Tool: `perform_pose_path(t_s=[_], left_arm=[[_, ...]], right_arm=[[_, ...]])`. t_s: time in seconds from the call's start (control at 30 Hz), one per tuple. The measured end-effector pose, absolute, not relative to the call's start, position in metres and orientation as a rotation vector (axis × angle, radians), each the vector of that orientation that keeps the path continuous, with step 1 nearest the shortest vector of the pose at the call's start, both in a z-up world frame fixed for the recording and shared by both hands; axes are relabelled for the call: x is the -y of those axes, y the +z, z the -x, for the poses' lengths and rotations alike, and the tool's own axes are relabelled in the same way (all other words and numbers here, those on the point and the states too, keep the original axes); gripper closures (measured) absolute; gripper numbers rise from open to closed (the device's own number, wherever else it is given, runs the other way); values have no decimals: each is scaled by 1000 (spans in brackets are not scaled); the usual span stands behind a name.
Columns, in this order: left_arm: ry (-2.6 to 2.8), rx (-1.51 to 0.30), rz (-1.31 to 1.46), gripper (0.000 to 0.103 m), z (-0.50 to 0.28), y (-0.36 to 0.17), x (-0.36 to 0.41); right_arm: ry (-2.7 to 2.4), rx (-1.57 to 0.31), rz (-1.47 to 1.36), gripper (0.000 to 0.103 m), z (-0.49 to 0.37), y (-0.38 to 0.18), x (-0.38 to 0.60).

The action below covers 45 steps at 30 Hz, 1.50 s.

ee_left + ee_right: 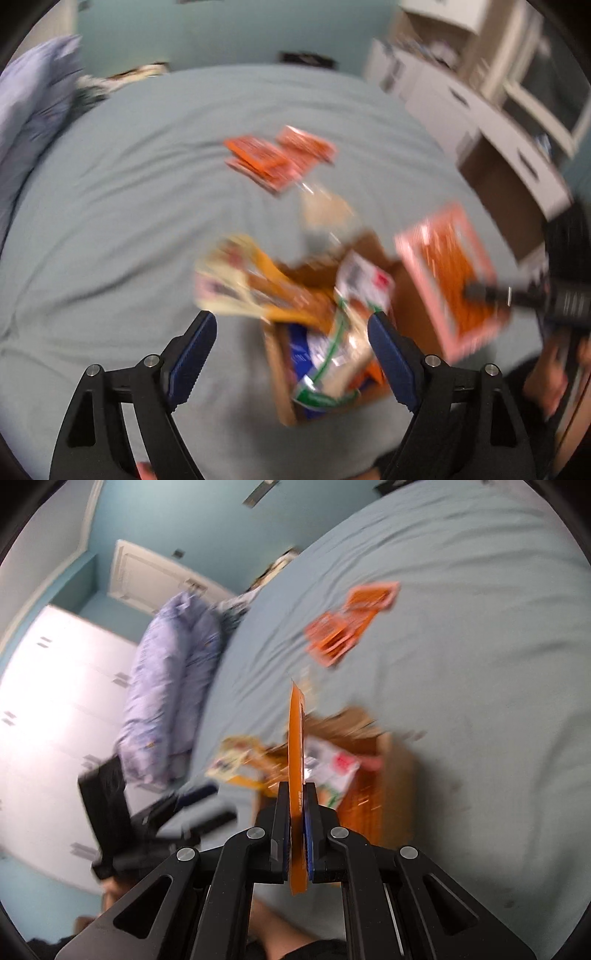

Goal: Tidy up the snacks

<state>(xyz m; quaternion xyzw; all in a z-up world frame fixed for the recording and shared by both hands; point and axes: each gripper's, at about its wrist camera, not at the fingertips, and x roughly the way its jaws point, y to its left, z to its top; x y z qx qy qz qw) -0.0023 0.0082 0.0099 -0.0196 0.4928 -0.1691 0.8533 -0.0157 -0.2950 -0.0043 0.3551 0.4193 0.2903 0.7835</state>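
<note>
A cardboard box (284, 406) stuffed with snack packets sits on the bed. A cream and yellow packet (236, 280) sticks out over its left edge, and a white packet with a red label (365, 284) and a blue one (303, 350) lie inside. My left gripper (291, 317) hangs open just above the box, nothing between its fingers. My right gripper (297, 786) is shut on a flat orange packet (295, 738), edge-on in its own view. The left wrist view shows that orange packet (450, 280) held to the right of the box. Several more orange packets (280, 157) lie farther back.
The pale blue bed sheet (129, 184) spreads all around the box. Lilac pillows (170, 686) lie at the bed's left end. White drawers and shelves (480, 110) stand beyond the right side. A small clear bag (325, 210) lies behind the box. A person's hand (546, 384) shows at the right.
</note>
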Motion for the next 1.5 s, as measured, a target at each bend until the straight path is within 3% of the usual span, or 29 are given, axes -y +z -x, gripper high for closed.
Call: perform_pose_path(t_s=[0.13, 0.2, 0.23, 0.27, 0.47, 0.7, 1.5], left_arm=[[-269, -1027, 162, 18, -10, 9, -42], [-251, -1049, 207, 18, -17, 6, -55], [-245, -1058, 225, 18, -26, 0, -59], [-238, -1062, 228, 18, -28, -3, -61], [-197, -1066, 137, 18, -12, -1, -47], [-166, -1046, 42, 18, -1, 9, -40], [-100, -978, 2, 18, -2, 25, -48]], right_arm=[[576, -969, -700, 96, 15, -13, 277], [464, -1039, -649, 72, 6, -22, 276], [403, -1053, -636, 45, 2, -24, 279], [381, -1050, -644, 29, 2, -24, 281], [271, -903, -714, 29, 9, -6, 320], [-80, -1015, -375, 29, 4, -2, 330], [-1, -937, -417, 29, 13, -1, 303]])
